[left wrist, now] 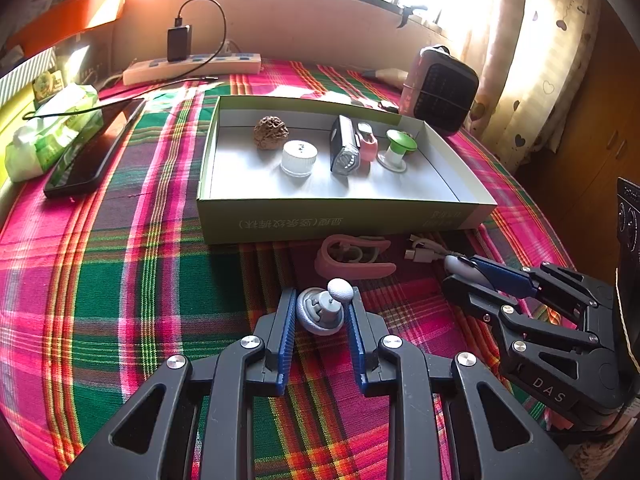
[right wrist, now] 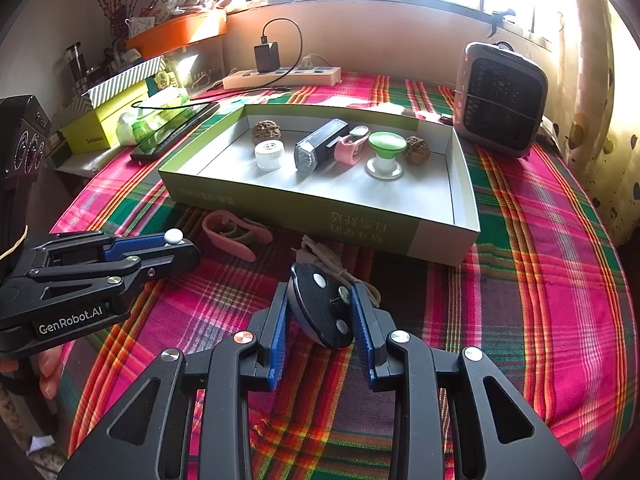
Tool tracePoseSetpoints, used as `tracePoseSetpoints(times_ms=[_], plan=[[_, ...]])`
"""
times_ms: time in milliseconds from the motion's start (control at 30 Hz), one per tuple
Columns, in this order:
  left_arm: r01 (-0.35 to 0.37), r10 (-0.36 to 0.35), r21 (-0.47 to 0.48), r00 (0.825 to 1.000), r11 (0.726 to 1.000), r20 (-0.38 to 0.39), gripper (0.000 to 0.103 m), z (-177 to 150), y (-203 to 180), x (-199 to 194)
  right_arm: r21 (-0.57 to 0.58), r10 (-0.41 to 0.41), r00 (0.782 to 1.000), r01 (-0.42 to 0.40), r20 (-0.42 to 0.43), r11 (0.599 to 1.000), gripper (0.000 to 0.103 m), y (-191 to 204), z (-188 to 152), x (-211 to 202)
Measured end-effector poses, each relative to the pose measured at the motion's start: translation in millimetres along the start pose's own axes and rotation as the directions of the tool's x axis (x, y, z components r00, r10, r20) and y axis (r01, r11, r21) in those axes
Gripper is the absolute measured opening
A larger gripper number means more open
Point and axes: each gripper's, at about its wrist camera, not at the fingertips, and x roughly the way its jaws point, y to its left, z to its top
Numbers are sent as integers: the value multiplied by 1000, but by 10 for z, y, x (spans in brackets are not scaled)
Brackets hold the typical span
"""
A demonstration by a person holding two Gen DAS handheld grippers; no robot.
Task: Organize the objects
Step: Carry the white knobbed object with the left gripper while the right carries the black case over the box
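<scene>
On my right gripper [left wrist: 470, 276] I read the letters "DAS", and on my left gripper [right wrist: 188, 246] "GenRobot.AI". The green box [left wrist: 340, 220] has printed characters on its near wall, but they appear upside down and I cannot read them (a yellow box [right wrist: 96, 128] at the left edge of the table carries small writing, also too small for me).

My left gripper [left wrist: 322, 312] is clenched on a grey holder with a white ball on top [left wrist: 326, 306], just above the plaid cloth [left wrist: 120, 280] near the front edge of the table. My right gripper [right wrist: 320, 312] is clenched on a black disc with white dots [right wrist: 324, 312], tilted on its edge, also near the front edge.

Between the grippers and the box a pink clip [left wrist: 352, 258] and a white cable [right wrist: 328, 260] lie on the cloth. Inside the box stand a walnut [left wrist: 270, 132], a white cap [left wrist: 299, 158], a black device [left wrist: 343, 150], a pink piece [left wrist: 368, 146] and a green-topped holder [left wrist: 398, 148]. A second walnut [right wrist: 417, 150] shows well only from the right wrist; from the left wrist it is mostly hidden behind the green top.
</scene>
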Motion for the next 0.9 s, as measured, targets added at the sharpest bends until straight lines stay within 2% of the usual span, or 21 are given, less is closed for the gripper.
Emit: tracePoseSetpoints(times_ms=[433,900], plan=[[-13,12,18,1000,1000,17,22,24,-33,-84,3,18,1000,-18,23,1000,31,-3,50,-59],[-22,20,33,998,999,66,22,211,-50,-226,13,35,998,-36,59,999,31,-45,214,-116]])
